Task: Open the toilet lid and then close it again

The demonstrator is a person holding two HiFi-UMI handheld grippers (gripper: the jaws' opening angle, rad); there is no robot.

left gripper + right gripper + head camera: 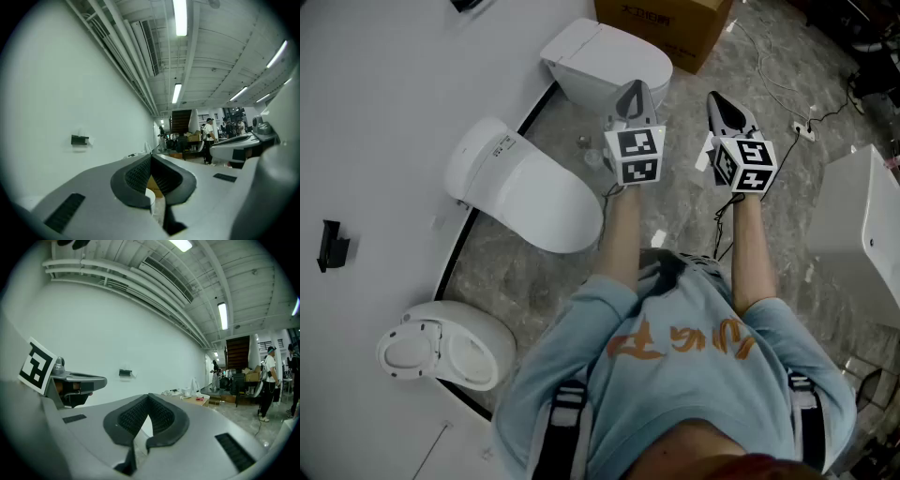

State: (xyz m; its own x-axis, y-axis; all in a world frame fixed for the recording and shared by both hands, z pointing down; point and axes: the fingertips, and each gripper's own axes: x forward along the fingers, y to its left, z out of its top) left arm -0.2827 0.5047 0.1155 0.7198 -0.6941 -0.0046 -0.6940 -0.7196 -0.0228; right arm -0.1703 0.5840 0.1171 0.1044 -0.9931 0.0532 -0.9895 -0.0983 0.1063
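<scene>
Three white toilets stand along the white wall in the head view. The far toilet (609, 58) and the middle toilet (525, 192) have their lids down. The near toilet (445, 347) shows a ring-shaped top. My left gripper (630, 91) is held level in the air just in front of the far toilet, shut and empty. My right gripper (720, 101) hangs beside it to the right over the floor, also shut and empty. In the left gripper view the left gripper (151, 158) has its pads together; in the right gripper view the right gripper (149, 398) does too. Neither touches a toilet.
A cardboard box (667, 26) sits behind the far toilet. Cables (787, 94) trail over the grey stone floor at the right. A white fixture (862, 230) stands at the right edge. A small black bracket (332, 246) is on the wall. People stand far down the hall (208, 136).
</scene>
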